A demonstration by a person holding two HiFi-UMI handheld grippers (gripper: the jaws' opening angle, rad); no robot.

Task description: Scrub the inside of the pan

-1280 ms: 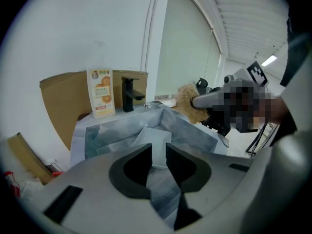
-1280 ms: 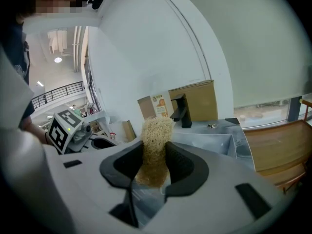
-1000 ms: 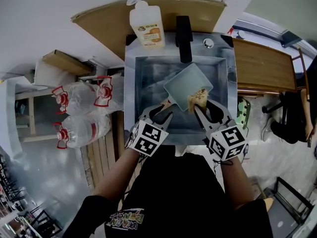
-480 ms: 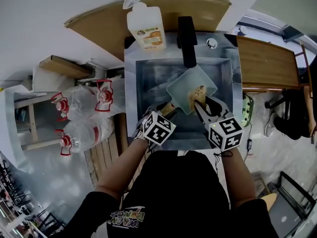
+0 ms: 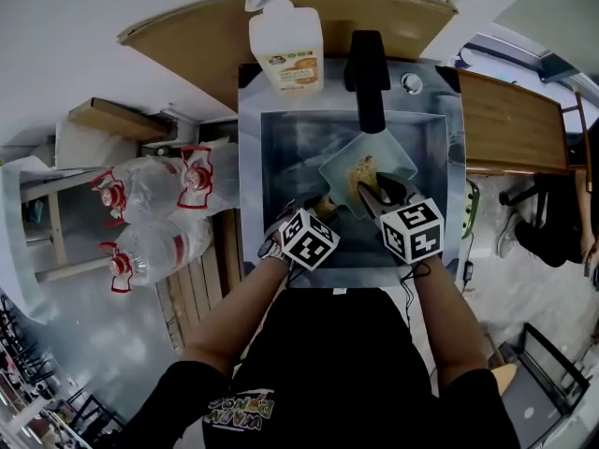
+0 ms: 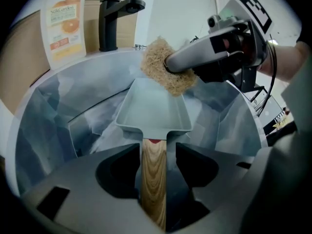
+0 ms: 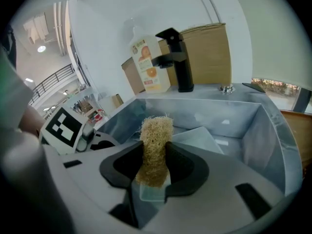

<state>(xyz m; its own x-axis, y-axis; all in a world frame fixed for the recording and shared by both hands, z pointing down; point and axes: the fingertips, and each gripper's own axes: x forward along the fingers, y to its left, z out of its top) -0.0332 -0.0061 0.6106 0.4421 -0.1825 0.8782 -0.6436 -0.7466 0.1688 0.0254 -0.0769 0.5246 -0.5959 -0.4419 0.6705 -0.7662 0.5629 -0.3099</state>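
A pale green square pan lies tilted in the steel sink. Its wooden handle runs between the jaws of my left gripper. Those jaws are opening: a gap shows on the handle's right side, so the pads do not clamp it. My right gripper is shut on a tan fibrous scrub pad. In the left gripper view the scrub pad sits over the pan's far rim. From the head view both grippers, left gripper and right gripper, meet at the pan's near side.
A black faucet stands at the sink's back edge, with an orange-labelled soap bottle to its left. Large water bottles lie on the floor at left. A wooden table adjoins the sink at right.
Both grippers have drawn closer together over the sink. The scrub pad has moved further into the pan. The left jaws have loosened around the handle.
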